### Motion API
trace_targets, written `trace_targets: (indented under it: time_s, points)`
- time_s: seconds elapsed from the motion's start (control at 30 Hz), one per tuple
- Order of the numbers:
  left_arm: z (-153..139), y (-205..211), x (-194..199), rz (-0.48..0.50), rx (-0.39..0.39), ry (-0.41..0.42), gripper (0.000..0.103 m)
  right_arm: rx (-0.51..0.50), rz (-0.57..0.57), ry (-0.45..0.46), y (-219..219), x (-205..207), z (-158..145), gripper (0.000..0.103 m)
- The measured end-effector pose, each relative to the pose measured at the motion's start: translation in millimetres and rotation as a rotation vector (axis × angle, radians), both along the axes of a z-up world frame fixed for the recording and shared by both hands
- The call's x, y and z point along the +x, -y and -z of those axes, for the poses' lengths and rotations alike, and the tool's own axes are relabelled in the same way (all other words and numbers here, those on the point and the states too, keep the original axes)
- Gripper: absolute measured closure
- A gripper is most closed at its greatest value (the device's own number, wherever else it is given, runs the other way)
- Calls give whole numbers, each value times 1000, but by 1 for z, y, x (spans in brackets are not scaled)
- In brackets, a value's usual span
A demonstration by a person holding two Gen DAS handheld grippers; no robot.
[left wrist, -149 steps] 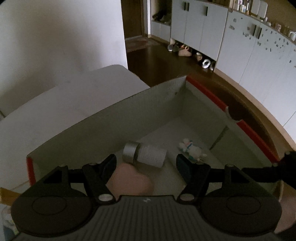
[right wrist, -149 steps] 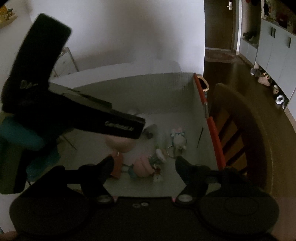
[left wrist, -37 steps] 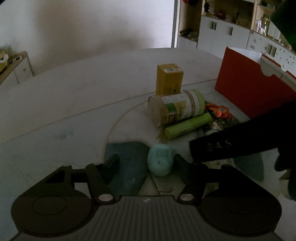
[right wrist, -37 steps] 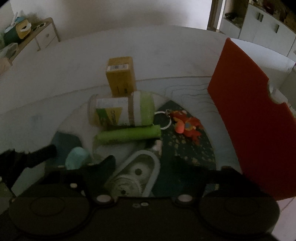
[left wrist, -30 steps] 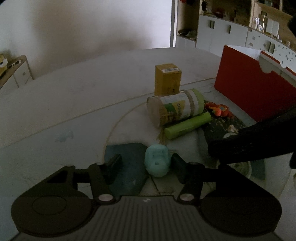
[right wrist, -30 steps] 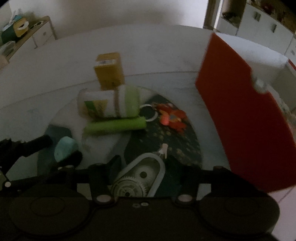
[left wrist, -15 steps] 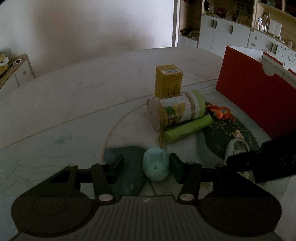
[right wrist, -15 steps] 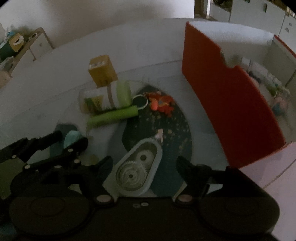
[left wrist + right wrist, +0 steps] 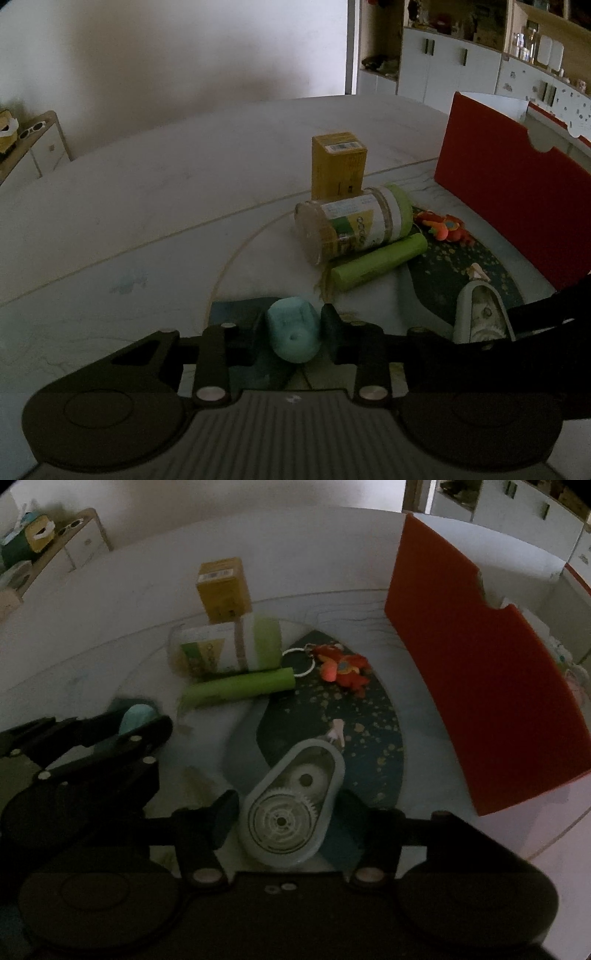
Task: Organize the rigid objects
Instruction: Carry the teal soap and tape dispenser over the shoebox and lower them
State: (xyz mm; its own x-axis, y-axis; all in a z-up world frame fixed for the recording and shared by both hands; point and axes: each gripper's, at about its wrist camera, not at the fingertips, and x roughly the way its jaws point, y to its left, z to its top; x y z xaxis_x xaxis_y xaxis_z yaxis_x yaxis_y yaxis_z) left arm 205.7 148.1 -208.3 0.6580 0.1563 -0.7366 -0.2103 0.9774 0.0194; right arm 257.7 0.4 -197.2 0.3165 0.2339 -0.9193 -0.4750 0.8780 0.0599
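Observation:
A teal rounded block (image 9: 293, 334) lies on the table between my left gripper's (image 9: 293, 325) fingers. The jaws are closing and both pads press its sides. The right wrist view shows this gripper (image 9: 138, 720) at the left, with the teal block (image 9: 135, 716) in its jaws. My right gripper (image 9: 288, 812) points steeply down over a clear correction-tape dispenser (image 9: 291, 812) with white gears. Its jaws are closing around the dispenser, and a thin gap remains at the right finger (image 9: 351, 812). In the left wrist view the dispenser (image 9: 480, 314) is partly hidden by the right gripper's black body.
A yellow box (image 9: 338, 166) stands behind a green-lidded jar (image 9: 354, 225) lying on its side. Beside them are a green tube (image 9: 380, 262) and an orange keychain toy (image 9: 443, 229). A red-walled box (image 9: 480, 672) stands at the right. A tiny pale figure (image 9: 337, 731) lies by the dispenser.
Both grippers came from over the red-walled box to the table. The left jaws closed onto the teal block. The right jaws widened, then narrowed around the dispenser.

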Motion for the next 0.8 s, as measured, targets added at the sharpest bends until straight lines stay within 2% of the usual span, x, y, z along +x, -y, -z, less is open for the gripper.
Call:
trace_targets:
  time_s: [0.2,0.4,0.8]
  points:
    - [-1,3,-2,0,1,-7,72,23,-38,5,8,1,-3,47]
    - [-8,10,-7,-3,-39,-17,72,52,-83,27,19,-2,-15,47]
    - [-56,35,-15,-30,-61,8,72,153,-152,88,54,-2,-75,47]
